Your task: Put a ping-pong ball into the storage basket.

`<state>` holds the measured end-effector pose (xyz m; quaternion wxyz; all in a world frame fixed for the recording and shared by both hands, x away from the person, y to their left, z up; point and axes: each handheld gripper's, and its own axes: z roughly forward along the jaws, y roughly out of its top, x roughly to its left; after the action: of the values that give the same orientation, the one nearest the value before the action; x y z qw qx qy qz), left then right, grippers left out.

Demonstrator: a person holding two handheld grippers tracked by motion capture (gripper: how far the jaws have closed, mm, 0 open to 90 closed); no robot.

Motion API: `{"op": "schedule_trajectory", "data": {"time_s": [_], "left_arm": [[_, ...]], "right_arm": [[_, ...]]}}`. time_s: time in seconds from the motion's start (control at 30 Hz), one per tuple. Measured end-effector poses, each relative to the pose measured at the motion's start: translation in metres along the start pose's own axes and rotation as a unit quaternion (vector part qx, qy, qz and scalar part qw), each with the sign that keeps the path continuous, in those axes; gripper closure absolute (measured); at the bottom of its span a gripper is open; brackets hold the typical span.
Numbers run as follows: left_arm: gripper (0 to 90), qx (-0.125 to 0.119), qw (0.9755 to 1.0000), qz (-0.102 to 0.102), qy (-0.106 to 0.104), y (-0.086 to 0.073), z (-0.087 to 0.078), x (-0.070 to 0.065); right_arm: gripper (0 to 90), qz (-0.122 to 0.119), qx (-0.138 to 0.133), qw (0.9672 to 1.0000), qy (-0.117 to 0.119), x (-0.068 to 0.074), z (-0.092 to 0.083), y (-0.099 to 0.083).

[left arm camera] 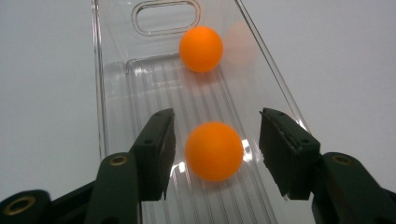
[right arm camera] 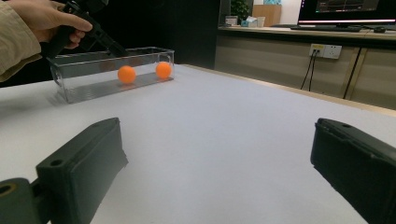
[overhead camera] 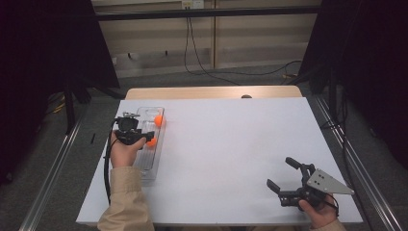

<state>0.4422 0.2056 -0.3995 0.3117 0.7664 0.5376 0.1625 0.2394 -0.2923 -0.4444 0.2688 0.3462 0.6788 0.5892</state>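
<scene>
High view: we list a white table (overhead camera: 231, 154), a clear tray (overhead camera: 150, 166) at its left side, two orange balls in it, the far ball (overhead camera: 158, 120) and the near ball (overhead camera: 151, 142). Left gripper (overhead camera: 144, 137) sits over the tray; right gripper (overhead camera: 284, 175) rests well apart at the near right, jaws wide.

Left gripper view: we note the near ball (left arm camera: 214, 150) on the tray floor (left arm camera: 154, 84) between parted jaws, pads clear of it.

Right gripper view: we record jaws wide, nothing between; tray (right arm camera: 93, 77) beyond.
</scene>
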Motion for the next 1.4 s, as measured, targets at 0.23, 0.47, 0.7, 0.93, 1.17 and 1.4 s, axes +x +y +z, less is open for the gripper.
{"op": "schedule_trajectory", "data": {"time_s": [0.23, 0.47, 0.7, 0.93, 1.17, 1.4], "left_arm": [[40.4, -0.008, 1.0, -0.002, 0.004, 0.001, -0.003, 0.0], [35.9, -0.014, 0.9999, -0.005, 0.002, 0.0, -0.006, -0.002], [29.7, -0.021, 0.9998, -0.005, 0.001, -0.001, -0.01, -0.004], [25.0, -0.029, 0.9995, 0.0, -0.01, -0.002, -0.015, -0.01], [20.5, -0.038, 0.999, 0.01, -0.018, -0.005, -0.018, -0.018], [15.1, -0.047, 0.9986, 0.006, -0.024, -0.011, -0.022, -0.02]], "right_arm": [[2.5, -0.001, 0.0, 1.0, 0.0, 0.0, 0.0, 0.0], [2.5, -0.001, -0.002, 1.0, -0.001, 0.0, 0.0, 0.0], [2.5, 0.0, -0.001, 1.0, -0.002, -0.001, -0.001, 0.0], [2.5, 0.002, -0.001, 1.0, -0.003, -0.001, -0.001, 0.0], [2.5, 0.001, -0.002, 1.0, -0.004, -0.001, -0.001, 0.0], [2.5, 0.001, -0.002, 1.0, -0.003, -0.001, -0.001, 0.0]]}}
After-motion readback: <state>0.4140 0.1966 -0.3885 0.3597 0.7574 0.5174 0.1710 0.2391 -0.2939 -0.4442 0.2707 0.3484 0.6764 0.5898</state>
